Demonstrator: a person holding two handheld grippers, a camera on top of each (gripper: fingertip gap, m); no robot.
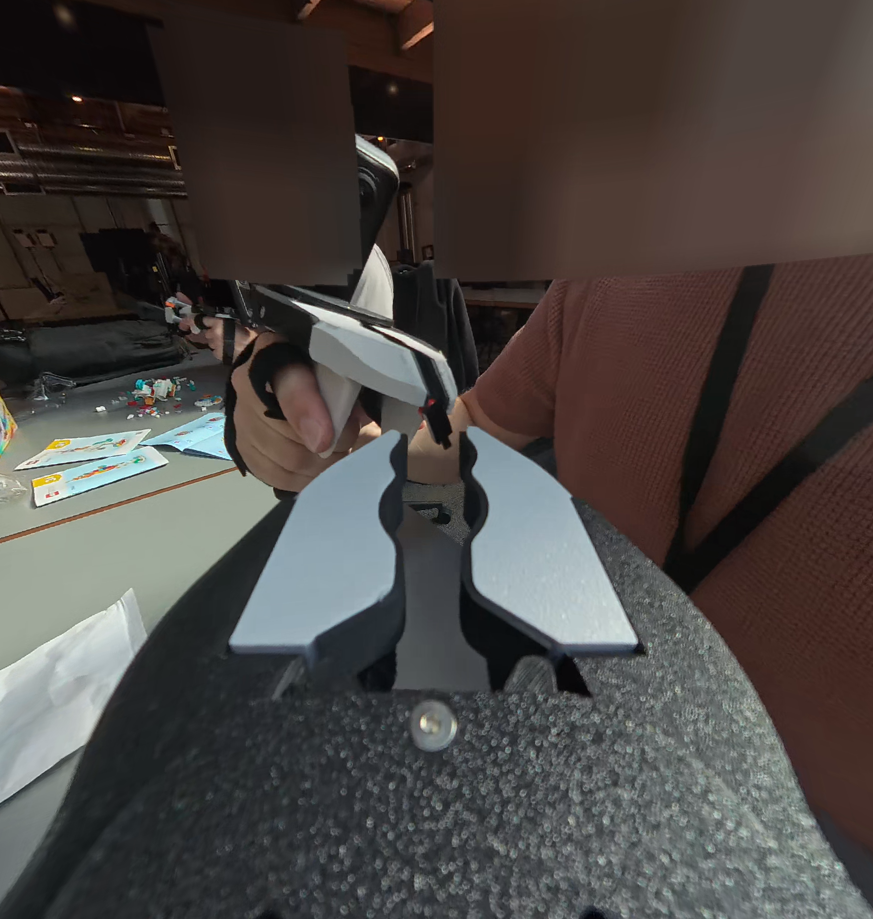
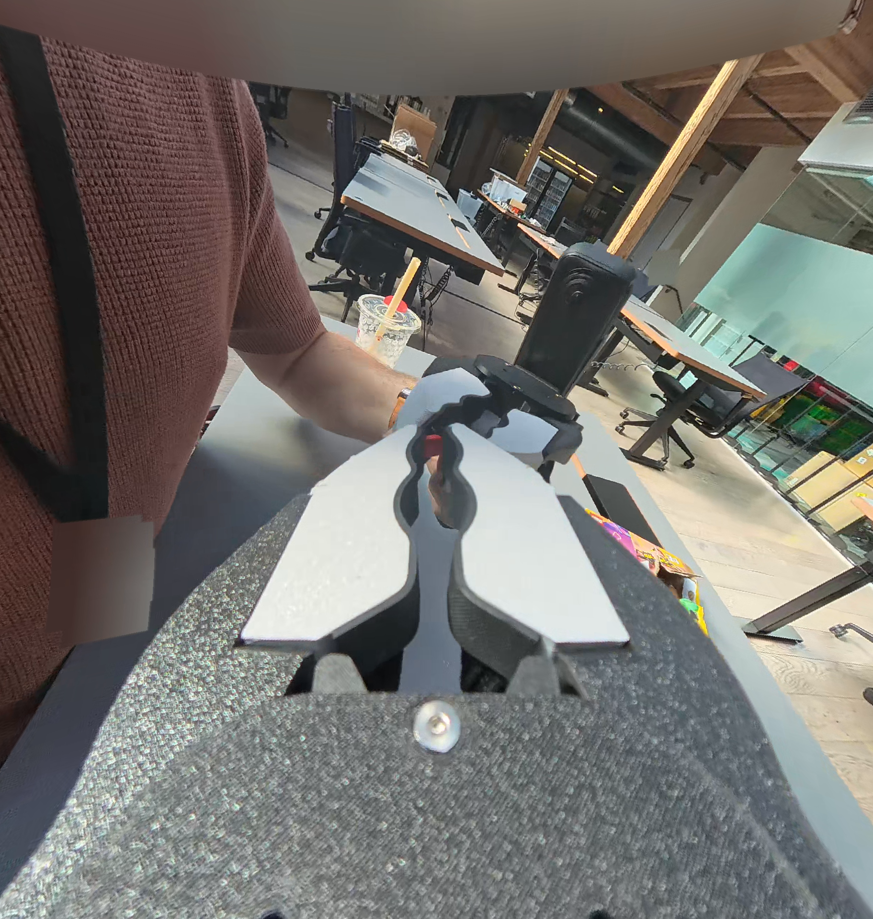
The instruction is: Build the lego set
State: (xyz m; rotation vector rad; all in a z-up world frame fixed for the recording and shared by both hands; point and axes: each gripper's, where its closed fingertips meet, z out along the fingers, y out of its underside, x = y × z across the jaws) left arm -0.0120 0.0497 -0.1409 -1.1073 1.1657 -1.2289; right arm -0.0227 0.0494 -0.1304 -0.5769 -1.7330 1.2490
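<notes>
Lego bricks, small mixed-colour plastic pieces [image 1: 163, 393], lie scattered far left on the grey table [image 1: 126, 537] by printed instruction booklets [image 1: 93, 465]; I judge building barely begun. My left gripper [image 1: 429, 447] gapes empty; my right gripper [image 2: 433, 447] pinches a small red piece [image 2: 432, 444].

— What fills the right wrist view's background?

— Long grey-topped desks with wood-coloured edges [image 2: 424, 219] run back through the upper centre, with black wheeled office chairs [image 2: 673, 408] beside them on a pale floor [image 2: 723, 502]. A slanted light timber post [image 2: 683, 154] rises to dark wooden ceiling beams [image 2: 782, 64], and frosted glass partitions [image 2: 792, 308] line the right.

— And the left wrist view?

— It is dimmer: a grey tabletop with a thin orange edge [image 1: 126, 547] at lower left, and a shadowed wall with horizontal pipes [image 1: 76, 164] at upper left.
</notes>
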